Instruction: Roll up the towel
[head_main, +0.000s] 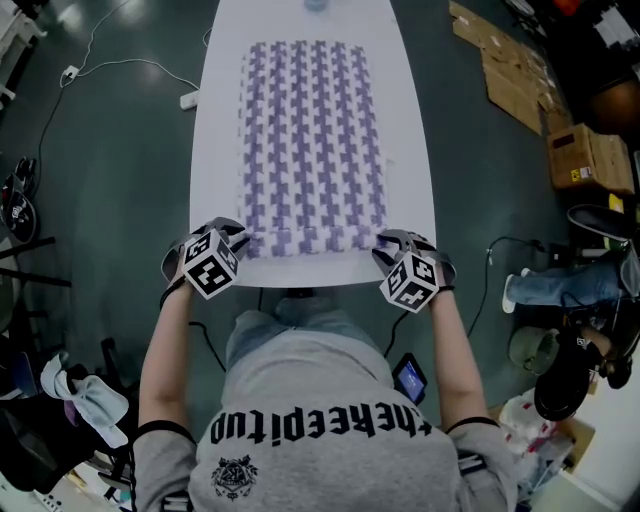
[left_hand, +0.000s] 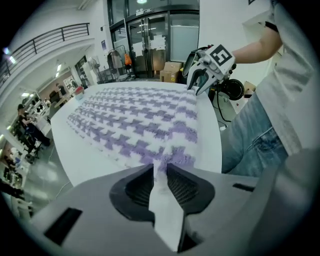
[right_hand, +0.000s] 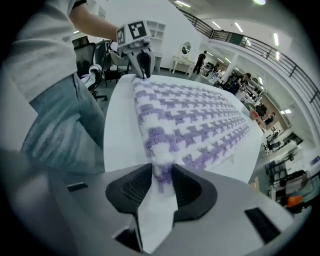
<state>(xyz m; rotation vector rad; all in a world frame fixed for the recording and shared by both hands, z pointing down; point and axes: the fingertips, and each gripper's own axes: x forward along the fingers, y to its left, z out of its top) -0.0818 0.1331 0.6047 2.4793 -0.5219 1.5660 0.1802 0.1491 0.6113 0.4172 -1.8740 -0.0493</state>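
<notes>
On the white table (head_main: 215, 150) over dark floor (head_main: 120, 160) lay a purple-patterned towel (head_main: 310, 140); left tongs (left_hand: 159, 169) and right tongs (right_hand: 162, 171) gripped its near corners.

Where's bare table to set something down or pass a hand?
Bare strips of table flank the towel left and right; a thin one fronts its rolled near edge. Crowded: the near corners, where the left hand-held gripper and right hand-held gripper grip it.

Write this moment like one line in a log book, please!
towel: spread on table | left gripper: pinching near-left corner | right gripper: pinching near-right corner | roll: barely begun
</notes>
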